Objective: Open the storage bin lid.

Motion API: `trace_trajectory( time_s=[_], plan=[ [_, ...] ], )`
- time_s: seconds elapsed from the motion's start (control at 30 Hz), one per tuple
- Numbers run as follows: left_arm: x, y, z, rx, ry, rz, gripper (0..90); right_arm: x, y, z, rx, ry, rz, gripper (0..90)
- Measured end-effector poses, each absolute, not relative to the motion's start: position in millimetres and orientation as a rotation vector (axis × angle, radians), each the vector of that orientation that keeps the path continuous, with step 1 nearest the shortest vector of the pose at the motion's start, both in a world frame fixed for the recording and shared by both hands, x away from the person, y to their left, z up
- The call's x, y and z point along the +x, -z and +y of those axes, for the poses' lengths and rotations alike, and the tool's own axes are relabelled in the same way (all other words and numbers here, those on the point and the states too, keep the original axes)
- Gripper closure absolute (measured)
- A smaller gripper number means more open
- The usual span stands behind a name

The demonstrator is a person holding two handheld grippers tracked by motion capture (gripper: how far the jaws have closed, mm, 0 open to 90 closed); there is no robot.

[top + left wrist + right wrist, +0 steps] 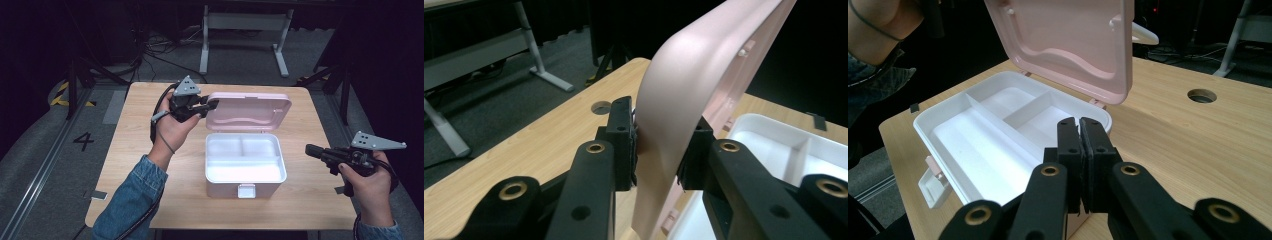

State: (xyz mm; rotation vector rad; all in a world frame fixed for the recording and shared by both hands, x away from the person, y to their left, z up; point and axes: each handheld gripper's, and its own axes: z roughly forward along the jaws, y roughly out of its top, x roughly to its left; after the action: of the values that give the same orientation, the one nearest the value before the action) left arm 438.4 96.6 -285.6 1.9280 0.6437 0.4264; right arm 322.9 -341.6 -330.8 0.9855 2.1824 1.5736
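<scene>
The person's upper arms and body are cut off at the bottom of the high view; the lid's (pixel 676 95) lower edge runs out of frame below the fingers in the left gripper view. The table (pixel 150 150) is light wood with a round cable hole (pixel 1201 95) beyond and to the right of the right fingers. Grey floor surrounds it, with a painted "4" (pixel 83 140), yellow-black tape (pixel 62 95), cables and a white desk frame (pixel 245 30) against a dark background. The box (pixel 245 165) sits open at mid-table, white inside with three empty compartments and a latch (pixel 246 190) on the near wall. The left gripper (pixel 210 106) pinches the raised pink lid's corner edge; the left gripper view shows the lid wall held between both pads (pixel 624 145), a contact less clear from above. The right gripper (pixel 311 150) hangs right of the box, apart from it; its fingers (pixel 1069 150) are pressed together on nothing, the box just beyond their tips. The right gripper view alone shows the lid's moulded underside (pixel 1068 45).
</scene>
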Motion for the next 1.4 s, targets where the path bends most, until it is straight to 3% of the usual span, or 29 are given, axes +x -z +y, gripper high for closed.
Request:
trace_trajectory(
  time_s=[0.87,1.4],
  plan=[
    [501.5,302.8,82.6,1.954,-0.406,0.761,69.4,322.6,333.7,-345.9,0.999,-1.591,2.176,85.6],
    [524.8,332.0,82.4,1.982,-0.358,0.863,69.0,324.2,336.3,-348.3,1.014,-1.584,2.179,84.6]
  ],
)
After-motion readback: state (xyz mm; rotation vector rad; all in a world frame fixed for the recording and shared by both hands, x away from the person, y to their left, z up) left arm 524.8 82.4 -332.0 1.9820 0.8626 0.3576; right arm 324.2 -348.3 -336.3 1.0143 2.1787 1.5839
